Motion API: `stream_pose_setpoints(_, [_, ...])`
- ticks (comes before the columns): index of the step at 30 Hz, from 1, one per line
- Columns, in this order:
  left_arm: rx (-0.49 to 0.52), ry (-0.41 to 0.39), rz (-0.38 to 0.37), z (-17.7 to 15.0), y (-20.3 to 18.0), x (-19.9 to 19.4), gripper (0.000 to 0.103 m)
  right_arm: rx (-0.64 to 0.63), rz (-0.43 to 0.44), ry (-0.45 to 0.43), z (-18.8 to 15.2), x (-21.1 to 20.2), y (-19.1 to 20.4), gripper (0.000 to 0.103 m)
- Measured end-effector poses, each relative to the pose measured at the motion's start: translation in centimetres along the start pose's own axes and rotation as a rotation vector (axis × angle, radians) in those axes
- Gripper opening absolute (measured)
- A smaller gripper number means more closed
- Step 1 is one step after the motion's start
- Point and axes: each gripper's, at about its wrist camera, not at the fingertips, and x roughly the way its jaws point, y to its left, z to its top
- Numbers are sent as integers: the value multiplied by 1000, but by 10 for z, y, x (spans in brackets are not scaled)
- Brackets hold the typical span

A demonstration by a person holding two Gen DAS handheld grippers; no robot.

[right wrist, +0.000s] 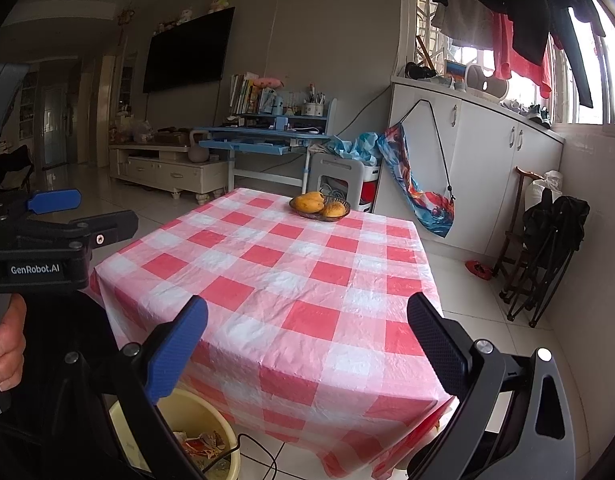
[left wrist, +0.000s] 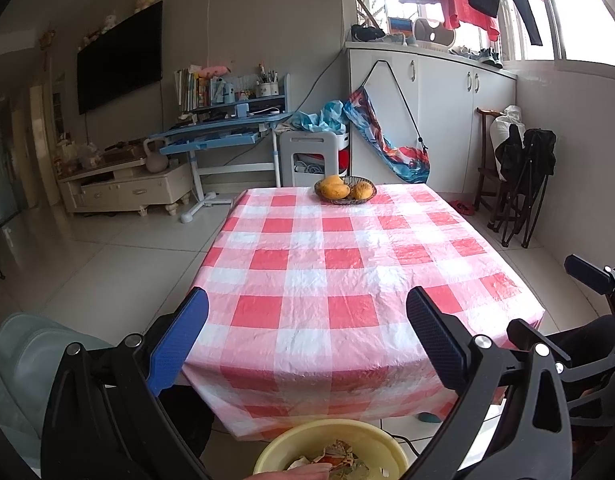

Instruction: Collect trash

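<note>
The yellow bin [left wrist: 331, 450] sits nearest, on the floor just below the near edge of the surface [left wrist: 347, 264], and crumpled wrappers and paper scraps [left wrist: 327, 462] lie inside it (the right wrist view shows them too, beside a black cable on the tiles). The left gripper [left wrist: 307, 336] hangs above the bin with its jaws spread wide and nothing between them. The right gripper [right wrist: 307, 344] is held off the surface's near right corner, jaws likewise wide apart and empty. The red-and-white checked cloth covers the surface, and at its far end stands a dark bowl [left wrist: 345, 190] holding mangoes [left wrist: 335, 190]. A hand [right wrist: 5, 344] grips the left gripper's handle.
</note>
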Motion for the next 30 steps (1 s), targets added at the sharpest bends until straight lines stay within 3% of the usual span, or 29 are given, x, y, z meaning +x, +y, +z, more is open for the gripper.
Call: stream_pose_setpoints(30, [-8,-25,5,10,-1,-8,96,-13,15,-5,-1,-2,7,95])
